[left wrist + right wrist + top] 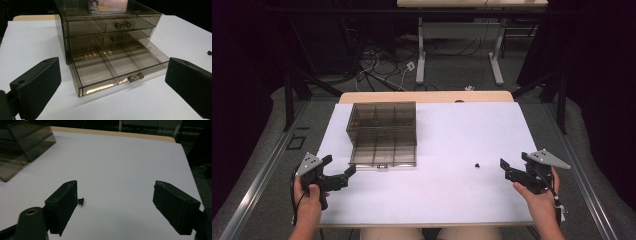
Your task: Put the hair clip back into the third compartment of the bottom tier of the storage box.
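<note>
While the smoky drawer box [382, 132] stands on the white table [452, 200] with its lowest drawer [117, 70] pulled out, the left gripper [339, 175] waits just beside it, jaws wide and empty. Well apart from the box, the right gripper [507, 167] points its open, empty jaws at a small black part [477, 164].

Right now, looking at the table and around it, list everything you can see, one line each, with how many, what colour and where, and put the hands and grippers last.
drawer cabinet: one, smoky clear plastic, three drawers, far left of the white table top.
bottom drawer: one, pulled out, its compartments look empty.
small part: one, black, on the table top right of centre, ahead of the right gripper.
table top: one, white, with a wooden far edge.
second table: one, white legs, on the floor behind.
cables: several, black and white, on the floor behind.
left gripper: one, black, near left, jaws open, holding nothing.
right gripper: one, black, near right, jaws open, holding nothing.
hands: two, holding the grippers.
</note>
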The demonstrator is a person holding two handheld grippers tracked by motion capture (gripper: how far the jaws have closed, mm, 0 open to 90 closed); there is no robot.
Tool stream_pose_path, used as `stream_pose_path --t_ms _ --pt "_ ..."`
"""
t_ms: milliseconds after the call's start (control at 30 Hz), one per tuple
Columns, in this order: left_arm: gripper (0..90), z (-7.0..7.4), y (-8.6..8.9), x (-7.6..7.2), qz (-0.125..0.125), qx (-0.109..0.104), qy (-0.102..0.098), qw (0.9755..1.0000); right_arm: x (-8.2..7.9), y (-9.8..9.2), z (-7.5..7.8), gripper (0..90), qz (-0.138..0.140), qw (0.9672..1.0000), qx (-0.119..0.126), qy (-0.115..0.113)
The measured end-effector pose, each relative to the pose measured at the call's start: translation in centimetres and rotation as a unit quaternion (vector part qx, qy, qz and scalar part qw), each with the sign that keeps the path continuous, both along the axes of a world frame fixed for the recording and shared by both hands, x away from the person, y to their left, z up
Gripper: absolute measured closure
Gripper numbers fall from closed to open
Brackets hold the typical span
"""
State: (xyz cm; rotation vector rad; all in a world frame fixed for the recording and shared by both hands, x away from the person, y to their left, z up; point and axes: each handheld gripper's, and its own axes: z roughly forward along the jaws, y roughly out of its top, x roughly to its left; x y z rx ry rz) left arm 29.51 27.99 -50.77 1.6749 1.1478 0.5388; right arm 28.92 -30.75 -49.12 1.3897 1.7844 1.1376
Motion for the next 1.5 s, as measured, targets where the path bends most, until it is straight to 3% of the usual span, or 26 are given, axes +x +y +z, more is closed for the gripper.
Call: stream_pose_path --t_ms 467,600,767,1000,1233,1500 --pt "0.2 -0.1 -0.1 0.0 -0.002 0.001 0.002 1.0 1.8 2.2 0.5 32.0 0.035 0.9991 0.005 0.023" --pt "0.2 -0.1 -0.1 0.1 -0.003 0.001 0.003 1.0 2.5 2.8 0.4 33.9 0.043 0.9979 0.013 0.046" --pt "0.2 -0.1 -0.2 0.1 -0.004 0.002 0.003 1.0 3.1 3.3 0.1 34.4 0.048 0.9971 0.011 0.059" --pt "0.2 -0.1 -0.2 0.1 -0.004 0.003 0.004 1.0 3.7 4.1 -0.1 37.9 0.05 0.9966 0.01 0.065" --pt "0.2 -0.1 -0.2 0.1 -0.005 0.002 0.004 1.0 4.4 4.5 -0.3 38.0 0.042 0.9944 0.027 0.093" --pt "0.2 -0.1 -0.3 0.1 -0.006 0.004 0.004 1.0 5.3 5.0 -0.8 43.8 0.042 0.9903 0.037 0.127"
